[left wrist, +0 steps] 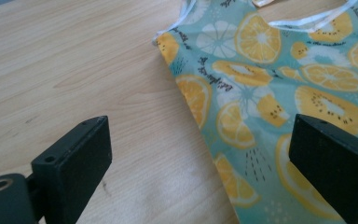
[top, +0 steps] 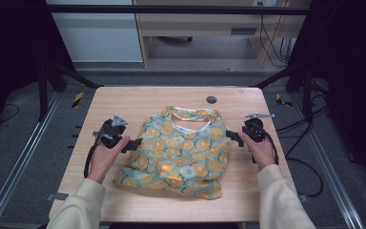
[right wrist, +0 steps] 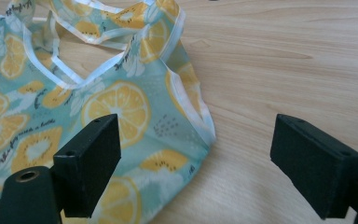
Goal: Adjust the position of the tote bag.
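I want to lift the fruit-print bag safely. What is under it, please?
The fruit-print bag lies flat on the wooden table, which shows all around it and through its handle opening. Whatever lies beneath or inside the fabric is covered.

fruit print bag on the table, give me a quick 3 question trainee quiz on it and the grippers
1. True or false: the left gripper is shut on the fruit-print bag.
2. Which edge of the bag does the right gripper straddle: A near hem, B side edge, C handle loop?
3. Fill in: the bag lies on a ____ table.

Key: 1 false, its jaws stand open; 2 B; 3 wooden.
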Tool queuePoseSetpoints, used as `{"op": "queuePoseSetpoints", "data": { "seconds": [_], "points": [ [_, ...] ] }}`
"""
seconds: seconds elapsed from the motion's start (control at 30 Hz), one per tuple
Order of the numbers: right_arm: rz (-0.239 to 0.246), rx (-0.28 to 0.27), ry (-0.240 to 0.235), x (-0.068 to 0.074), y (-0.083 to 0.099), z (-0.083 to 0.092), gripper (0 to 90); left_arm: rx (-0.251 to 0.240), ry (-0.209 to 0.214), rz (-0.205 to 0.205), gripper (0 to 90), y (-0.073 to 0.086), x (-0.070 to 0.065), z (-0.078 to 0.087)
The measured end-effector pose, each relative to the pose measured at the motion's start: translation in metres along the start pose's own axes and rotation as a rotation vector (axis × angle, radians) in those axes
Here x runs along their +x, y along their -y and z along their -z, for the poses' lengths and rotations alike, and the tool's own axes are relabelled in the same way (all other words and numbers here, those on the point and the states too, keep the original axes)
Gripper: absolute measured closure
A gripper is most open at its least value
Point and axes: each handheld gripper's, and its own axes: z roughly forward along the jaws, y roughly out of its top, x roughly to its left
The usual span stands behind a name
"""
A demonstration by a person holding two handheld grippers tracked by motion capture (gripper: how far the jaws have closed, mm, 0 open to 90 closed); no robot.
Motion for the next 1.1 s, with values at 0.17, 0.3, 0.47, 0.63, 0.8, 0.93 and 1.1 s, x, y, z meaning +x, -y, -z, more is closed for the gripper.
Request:
{"op": "queuePoseSetpoints", "data": {
  "seconds": [0.17, 0.3, 0.47, 0.63, 0.8, 0.93, 1.1],
  "points": [
    [-0.002, 0.0, -0.011, -0.003, -0.002, -0.015, 16.6, 0.002, 0.002, -0.006, 5.6, -0.005, -0.001, -0.005],
    [0.01, 0.017, -0.018, -0.007, 0.003, -0.027, 14.7, 0.009, 0.003, -0.009, 5.5, -0.005, -0.002, -0.006],
    [0.009, 0.016, -0.04, -0.007, 0.005, -0.034, 14.7, 0.007, 0.003, -0.004, 5.4, -0.005, -0.002, -0.005],
    [0.069, 0.022, -0.05, 0.001, 0.006, -0.041, 18.2, 0.008, 0.005, -0.01, 5.4, -0.004, -0.003, -0.004],
    [0.119, 0.034, -0.05, 0.006, 0.008, -0.044, 38.2, 0.007, 0.011, -0.011, 5.4, -0.004, -0.005, -0.004],
    [0.178, 0.036, -0.062, 0.014, 0.008, -0.043, 61.6, 0.009, 0.012, -0.008, 5.4, -0.004, -0.005, -0.004],
    [0.199, 0.045, -0.097, 0.02, 0.008, -0.04, 80.1, 0.01, 0.016, 0.0, 5.4, -0.004, -0.006, -0.005]
  ]
}}
